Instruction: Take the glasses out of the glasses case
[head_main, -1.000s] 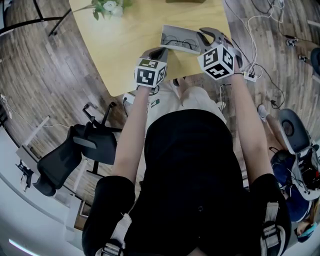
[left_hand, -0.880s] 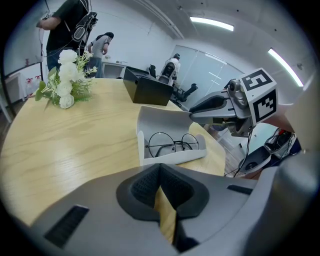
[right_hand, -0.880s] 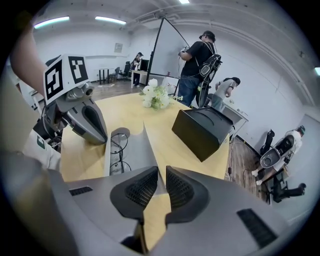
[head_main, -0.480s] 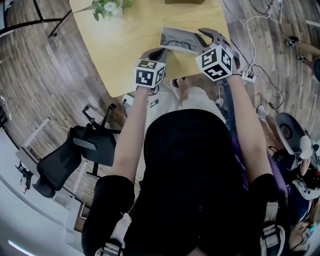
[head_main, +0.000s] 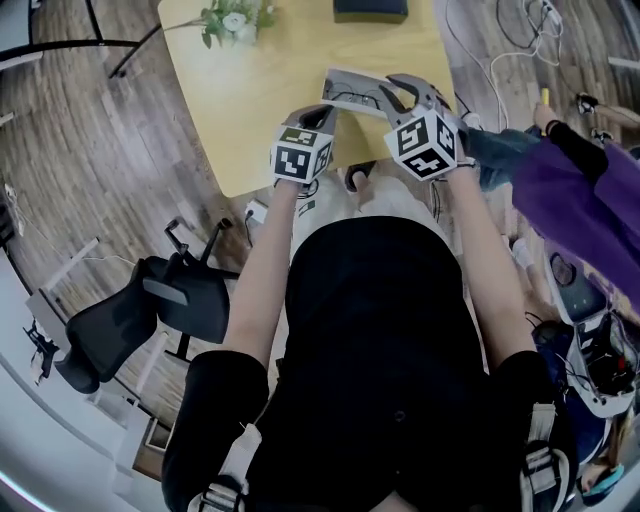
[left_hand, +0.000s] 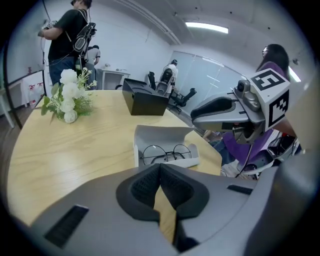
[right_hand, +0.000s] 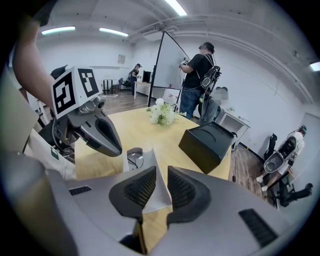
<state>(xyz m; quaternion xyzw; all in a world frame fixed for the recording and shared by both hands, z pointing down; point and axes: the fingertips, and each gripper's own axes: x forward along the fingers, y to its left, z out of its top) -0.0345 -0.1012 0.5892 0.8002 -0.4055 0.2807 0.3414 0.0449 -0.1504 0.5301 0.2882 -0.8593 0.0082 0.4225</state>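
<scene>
An open grey glasses case (head_main: 350, 88) lies at the near right corner of the light wooden table (head_main: 250, 100), with round wire-framed glasses (left_hand: 165, 152) still inside. The left gripper (head_main: 325, 108) hovers beside the case, jaws together and empty. The right gripper (head_main: 392, 88) has just been opening its jaws, which stand slightly apart, the case's lid in the gap unpinched. A person's purple sleeve (head_main: 575, 190) has newly come in above the wood-plank floor (head_main: 100, 150).

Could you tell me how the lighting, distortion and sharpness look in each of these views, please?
Head view: strong barrel distortion, floor planks bending around the table; even light, no glare. Left gripper view: dark rounded corners, ceiling light blown out, glasses sharp in the glasses case. Right gripper view: same fisheye vignette, bright ceiling strips, black box crisp.
</scene>
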